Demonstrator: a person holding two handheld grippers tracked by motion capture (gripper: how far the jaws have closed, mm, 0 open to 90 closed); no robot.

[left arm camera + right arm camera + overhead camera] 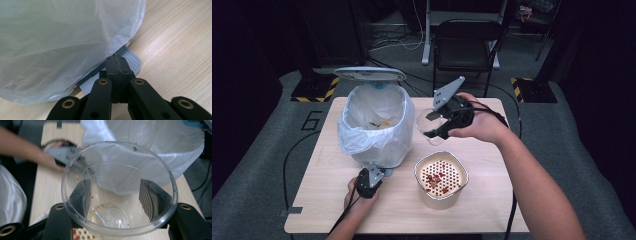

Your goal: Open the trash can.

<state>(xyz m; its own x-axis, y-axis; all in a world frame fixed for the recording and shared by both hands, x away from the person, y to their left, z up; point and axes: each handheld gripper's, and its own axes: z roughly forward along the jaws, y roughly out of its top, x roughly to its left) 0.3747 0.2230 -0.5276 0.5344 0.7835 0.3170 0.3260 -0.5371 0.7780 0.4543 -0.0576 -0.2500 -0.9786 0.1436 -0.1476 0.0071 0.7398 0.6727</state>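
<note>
My right tongs clamp a clear cup beside the open bin; my left tongs, closed empty, press its pedal. A slip could drop the lid mid-tip.

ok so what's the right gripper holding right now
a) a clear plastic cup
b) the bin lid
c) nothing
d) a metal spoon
a, in the right gripper view the jaws of the right gripper press on both sides of a clear plastic cup, which the high view shows lifted beside the lined bin.
</note>
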